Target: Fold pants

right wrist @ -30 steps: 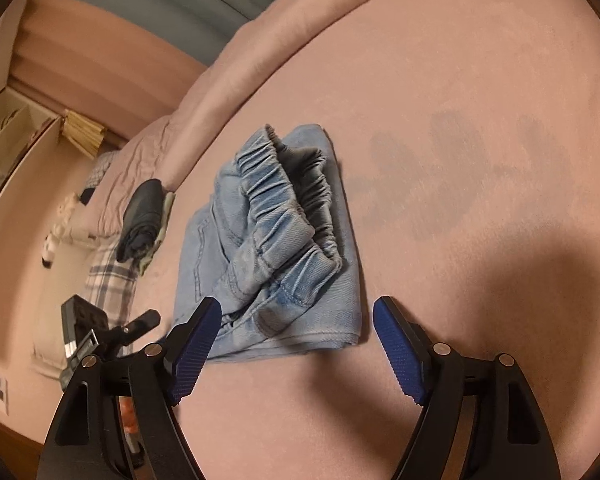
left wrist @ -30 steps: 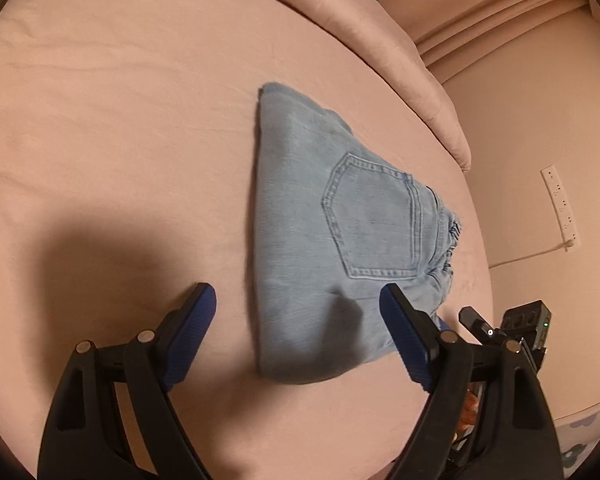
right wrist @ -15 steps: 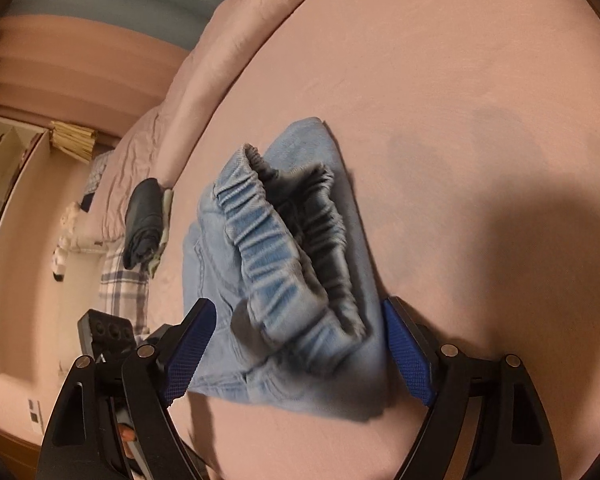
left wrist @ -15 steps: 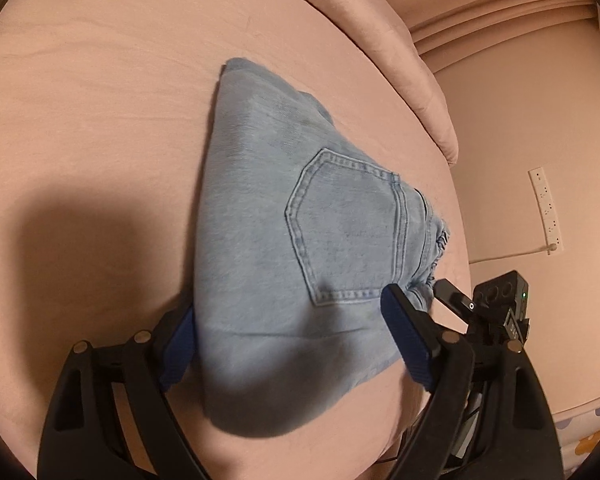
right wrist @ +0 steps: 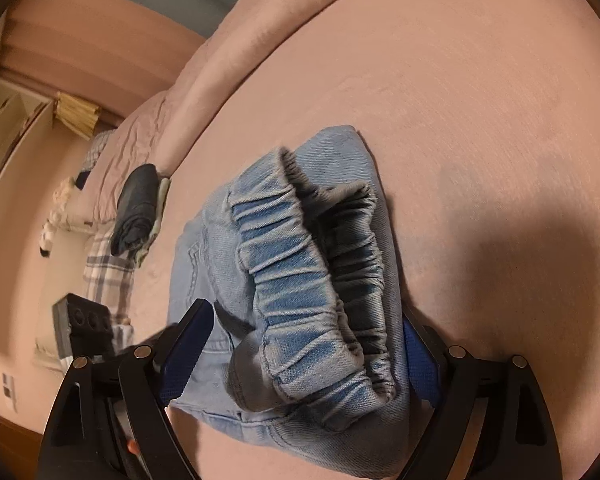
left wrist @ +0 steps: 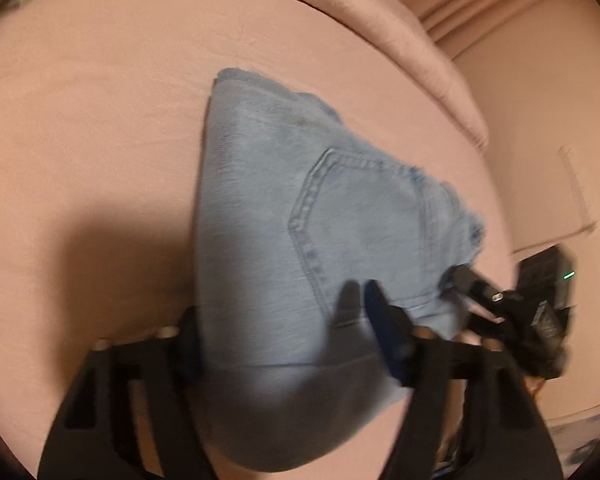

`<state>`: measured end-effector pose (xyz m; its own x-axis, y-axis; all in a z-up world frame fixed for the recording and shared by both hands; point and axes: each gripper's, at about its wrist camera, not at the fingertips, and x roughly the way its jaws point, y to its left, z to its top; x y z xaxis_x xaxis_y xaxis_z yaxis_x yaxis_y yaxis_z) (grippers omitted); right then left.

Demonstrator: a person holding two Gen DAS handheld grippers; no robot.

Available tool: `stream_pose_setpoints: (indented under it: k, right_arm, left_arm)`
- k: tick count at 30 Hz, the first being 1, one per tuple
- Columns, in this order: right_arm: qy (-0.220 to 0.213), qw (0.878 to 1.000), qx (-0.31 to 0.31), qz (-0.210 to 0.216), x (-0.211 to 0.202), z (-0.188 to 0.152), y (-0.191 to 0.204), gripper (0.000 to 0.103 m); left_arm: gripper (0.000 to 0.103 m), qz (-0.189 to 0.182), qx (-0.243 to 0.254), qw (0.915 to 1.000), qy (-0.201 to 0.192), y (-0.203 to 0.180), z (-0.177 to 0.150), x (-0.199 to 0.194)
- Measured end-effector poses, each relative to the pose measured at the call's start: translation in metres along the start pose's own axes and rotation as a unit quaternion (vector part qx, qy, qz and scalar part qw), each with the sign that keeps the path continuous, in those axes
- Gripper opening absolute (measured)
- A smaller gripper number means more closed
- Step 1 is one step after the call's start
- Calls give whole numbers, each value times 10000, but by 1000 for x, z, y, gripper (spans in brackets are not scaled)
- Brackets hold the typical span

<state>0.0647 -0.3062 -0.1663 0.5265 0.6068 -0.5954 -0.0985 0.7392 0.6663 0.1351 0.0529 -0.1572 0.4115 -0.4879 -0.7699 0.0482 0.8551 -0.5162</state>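
The folded light blue jeans [left wrist: 284, 240] lie on the pink bed sheet [left wrist: 80, 140], back pocket up. In the right wrist view the jeans [right wrist: 300, 288] show their gathered elastic waistband end. My left gripper [left wrist: 284, 344] straddles the folded edge of the bundle, one finger hidden under or behind the denim, the blue-padded one on top. My right gripper [right wrist: 304, 356] straddles the waistband end, its blue pads on either side of the bundle. Both look partly closed around the denim; the left view is blurred.
A dark folded garment [right wrist: 138, 208] lies on a plaid cloth [right wrist: 108, 272] further along the bed. A pink pillow ridge [left wrist: 400, 32] runs along the far side. The bed's edge [left wrist: 500, 220] and a pink wall lie at right.
Both grippers moved in from clear of the jeans to straddle the bundle at opposite ends. The left jaws narrowed around the fold.
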Motion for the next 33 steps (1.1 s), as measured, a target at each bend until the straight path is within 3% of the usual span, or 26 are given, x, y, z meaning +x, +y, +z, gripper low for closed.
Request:
stream_pose_setpoints:
  k: [5, 11, 33]
  right_arm:
    - [-8, 9973, -602, -410, 0, -7, 12, 79]
    - [-6, 9954, -768, -570, -3, -7, 12, 72]
    - [-83, 9933, -866, -759, 1, -9, 19, 72]
  left_arm:
    - [51, 105, 59, 9999, -6, 3, 0, 0]
    - [51, 518, 479, 9974, -126, -14, -5, 6]
    - [51, 847, 698, 9937, -237, -29, -7, 12]
